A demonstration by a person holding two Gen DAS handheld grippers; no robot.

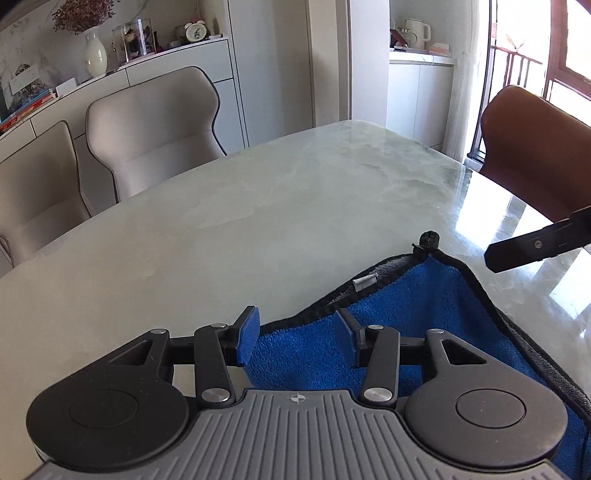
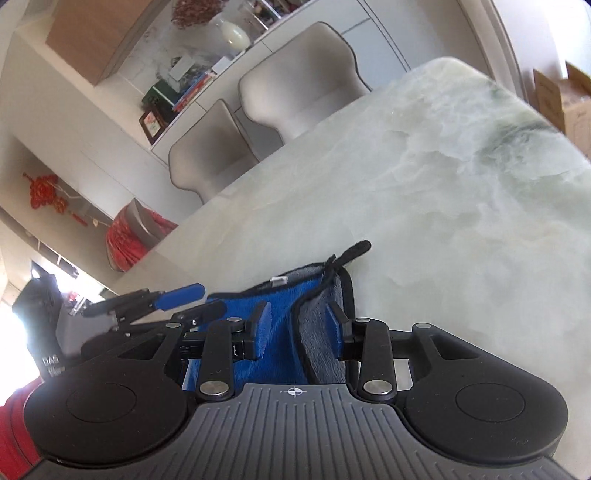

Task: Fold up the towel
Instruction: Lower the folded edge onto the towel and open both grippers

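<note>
Left wrist view: we record the left gripper [image 1: 297, 338] with jaws spread wide, nothing between them, low over the near left part of the towel [image 1: 417, 314].
Right wrist view: we record the right gripper [image 2: 300, 330] with jaws likewise apart, straddling a raised fold of towel [image 2: 280, 321]; we cannot tell whether the pads touch it.
Towel location: on the marble table [image 1: 258, 206], at its near edge.
Towel make-up: blue pile face up, grey underside turned over at the black-bound hem.
Towel pointing: the corner with the black hanging loop [image 1: 428, 240] points away from us, toward the table centre; long axis we cannot judge, much being hidden.
Containers: white vase [image 1: 95, 55] on the sideboard, holding dried flowers [image 1: 79, 14].
</note>
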